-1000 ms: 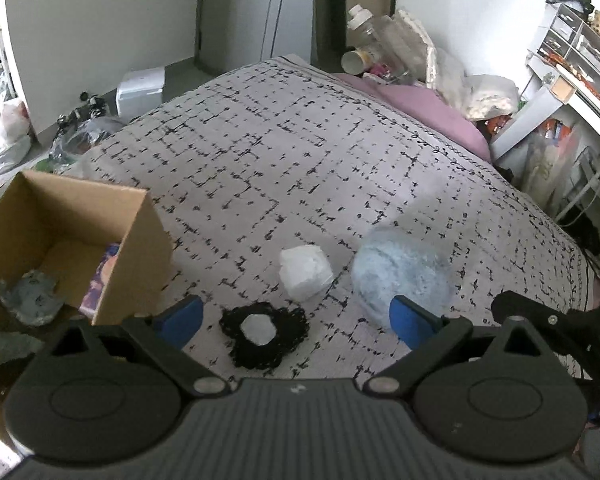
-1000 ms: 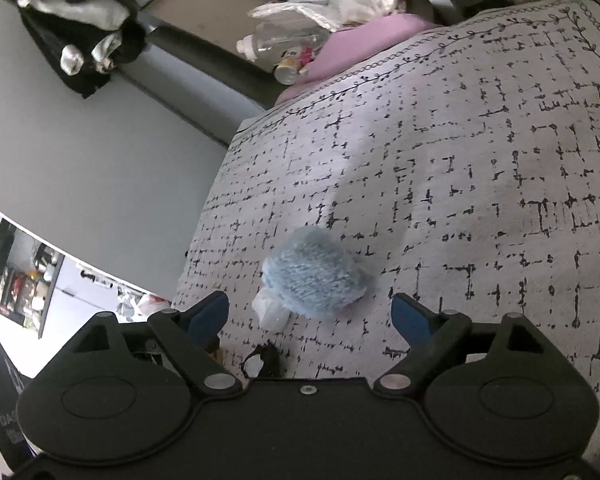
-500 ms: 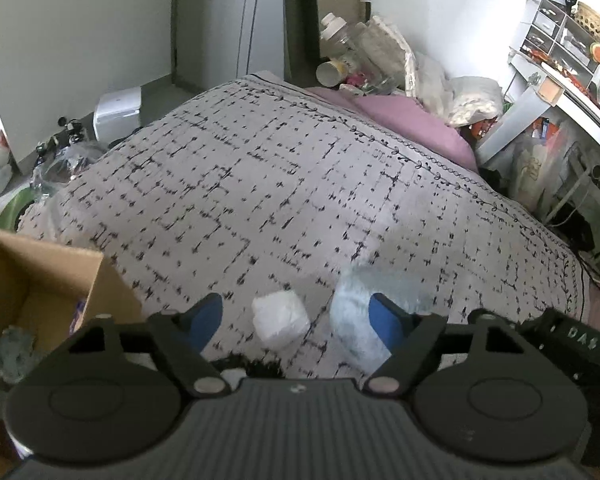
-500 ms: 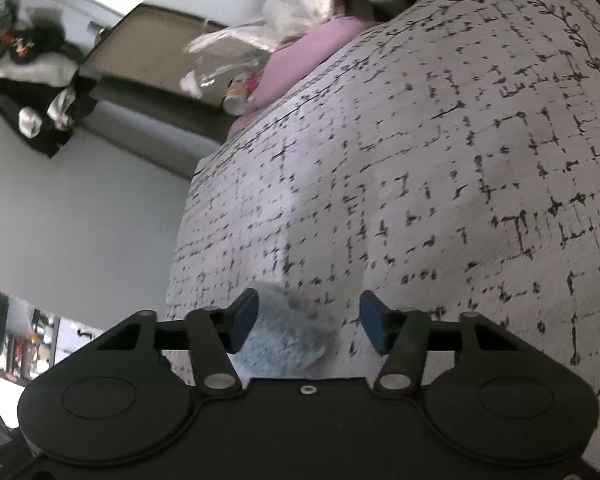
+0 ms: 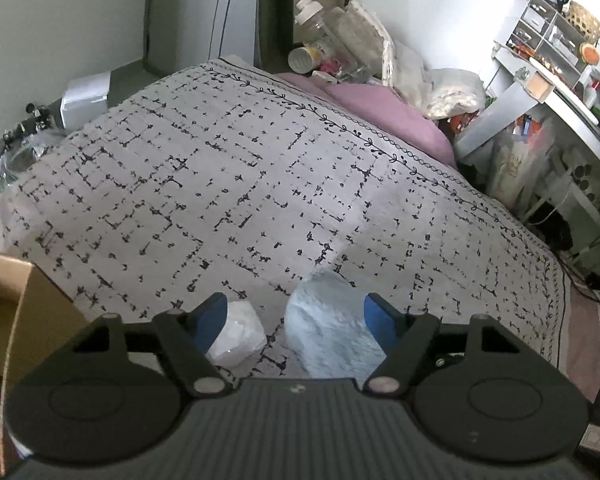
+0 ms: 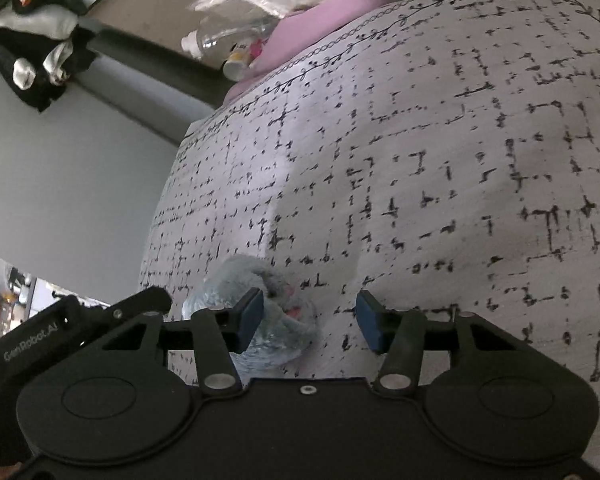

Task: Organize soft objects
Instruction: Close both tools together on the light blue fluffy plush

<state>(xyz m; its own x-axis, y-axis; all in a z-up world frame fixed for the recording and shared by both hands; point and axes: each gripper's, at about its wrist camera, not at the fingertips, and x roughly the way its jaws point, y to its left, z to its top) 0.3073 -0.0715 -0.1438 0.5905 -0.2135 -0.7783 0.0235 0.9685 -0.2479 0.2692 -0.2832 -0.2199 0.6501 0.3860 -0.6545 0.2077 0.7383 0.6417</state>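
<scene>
L gripper [image 5: 294, 320] is spread wide, low over the bed, w/ two soft things lying between its blue pads: a white wad [image 5: 238, 336] just inside the L pad [image 5: 208, 322], seemingly touching it, and a fluffy blue plush [image 5: 332, 328] up against the R pad [image 5: 378, 322]; neither is pinched, and a strip of bedspread shows between the two. R gripper [image 6: 309, 316] is also apart, though less wide; its L pad [image 6: 250, 316] overlaps the same plush [image 6: 260, 312], which sits at that side of the gap w/ a bit of pink on it, while the other pad stands clear over bare cloth. Can't tell if that pad presses the plush or just sits in front. The L gripper's black body [image 6: 72, 328] shows at the left edge of the right wrist view, close beside. A cardboard box [image 5: 16, 312] stands on the bed's near-left, just left of the L gripper. Beyond, the grey bedspread [image 5: 228, 160] w/ black dashes runs back to a pink pillow [image 5: 384, 116], then bottles and bags [image 5: 340, 44] piled at the wall, and a cluttered white shelf [image 5: 552, 60] far right.
</scene>
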